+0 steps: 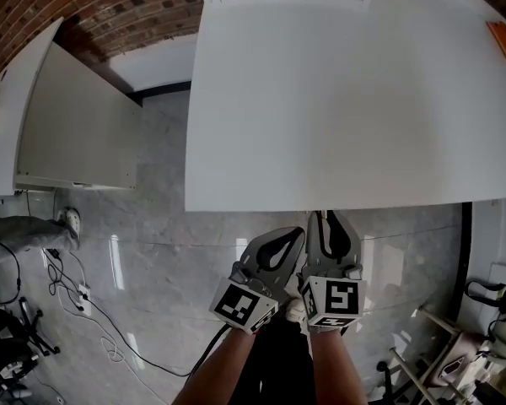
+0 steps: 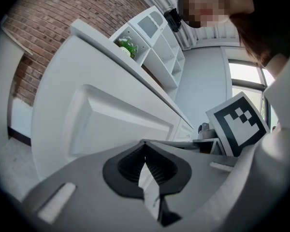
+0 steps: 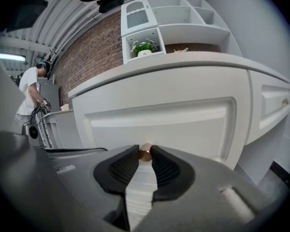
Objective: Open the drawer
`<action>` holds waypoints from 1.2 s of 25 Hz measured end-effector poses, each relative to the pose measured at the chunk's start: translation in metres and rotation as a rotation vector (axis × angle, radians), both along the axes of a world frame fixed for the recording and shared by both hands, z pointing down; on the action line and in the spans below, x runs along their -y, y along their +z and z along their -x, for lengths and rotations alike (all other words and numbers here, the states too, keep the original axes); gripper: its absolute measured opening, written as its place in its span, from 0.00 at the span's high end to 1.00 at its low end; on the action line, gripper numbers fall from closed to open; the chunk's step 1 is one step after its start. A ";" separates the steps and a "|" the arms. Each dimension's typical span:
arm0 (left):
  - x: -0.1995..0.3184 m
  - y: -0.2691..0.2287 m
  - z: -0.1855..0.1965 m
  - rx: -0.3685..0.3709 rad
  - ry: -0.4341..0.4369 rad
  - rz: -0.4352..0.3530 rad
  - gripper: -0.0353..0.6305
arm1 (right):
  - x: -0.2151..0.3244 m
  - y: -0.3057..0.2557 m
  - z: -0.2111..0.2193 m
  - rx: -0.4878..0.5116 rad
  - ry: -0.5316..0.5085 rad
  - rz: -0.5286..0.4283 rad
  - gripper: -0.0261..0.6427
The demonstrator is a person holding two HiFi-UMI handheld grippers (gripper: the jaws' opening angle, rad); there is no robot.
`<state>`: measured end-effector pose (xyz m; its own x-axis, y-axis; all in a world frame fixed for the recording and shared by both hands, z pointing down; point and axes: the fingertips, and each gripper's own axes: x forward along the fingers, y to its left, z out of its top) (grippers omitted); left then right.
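In the head view a white counter [image 1: 346,99] fills the upper middle and right of the frame. At lower centre the left gripper [image 1: 293,236] and the right gripper [image 1: 327,219] sit side by side, their tips reaching under the counter's front edge.

In the left gripper view the left gripper [image 2: 145,143] is clenched on nothing, its tips meeting at lower centre. The drawer [image 2: 121,122] slants behind them, and the right gripper's marker cube [image 2: 239,124] shows at the right.

In the right gripper view the right gripper [image 3: 145,148] is grasping the small brass knob [image 3: 145,153] of the drawer [image 3: 183,120], whose panelled front fills the middle. A plant [image 3: 144,47] stands on the shelves at the top, and a person [image 3: 29,98] is at the far left.
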<state>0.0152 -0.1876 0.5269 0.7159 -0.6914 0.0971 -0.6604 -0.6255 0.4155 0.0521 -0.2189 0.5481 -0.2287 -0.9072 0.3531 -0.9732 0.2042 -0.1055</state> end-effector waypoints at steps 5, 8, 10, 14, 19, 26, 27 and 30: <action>0.001 -0.003 -0.005 -0.006 0.002 -0.004 0.94 | -0.004 0.000 -0.002 0.026 0.022 0.006 0.85; 0.000 -0.004 -0.005 -0.009 -0.008 -0.008 0.94 | -0.003 -0.002 -0.002 0.039 0.020 0.003 0.86; -0.001 -0.004 -0.004 -0.015 -0.019 -0.004 0.94 | -0.003 -0.002 -0.002 0.034 0.016 0.004 0.86; -0.004 -0.003 -0.005 -0.018 -0.029 0.008 0.95 | -0.007 0.000 -0.003 0.050 0.023 0.018 0.86; -0.008 -0.003 -0.004 -0.012 -0.017 0.000 0.94 | -0.013 -0.002 -0.001 0.042 0.014 0.006 0.86; -0.013 -0.005 -0.006 -0.028 -0.019 0.005 0.96 | -0.021 -0.001 -0.002 0.055 0.011 0.002 0.86; -0.014 -0.005 -0.006 -0.026 -0.017 0.004 0.96 | -0.022 -0.002 -0.003 0.057 0.013 0.002 0.86; -0.019 -0.007 -0.007 -0.024 -0.010 -0.001 0.96 | -0.026 -0.003 -0.003 0.056 0.017 -0.002 0.86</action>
<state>0.0218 -0.1686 0.5198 0.7112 -0.6986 0.0791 -0.6562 -0.6193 0.4311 0.0554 -0.1925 0.5450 -0.2323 -0.9118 0.3387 -0.9692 0.1875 -0.1599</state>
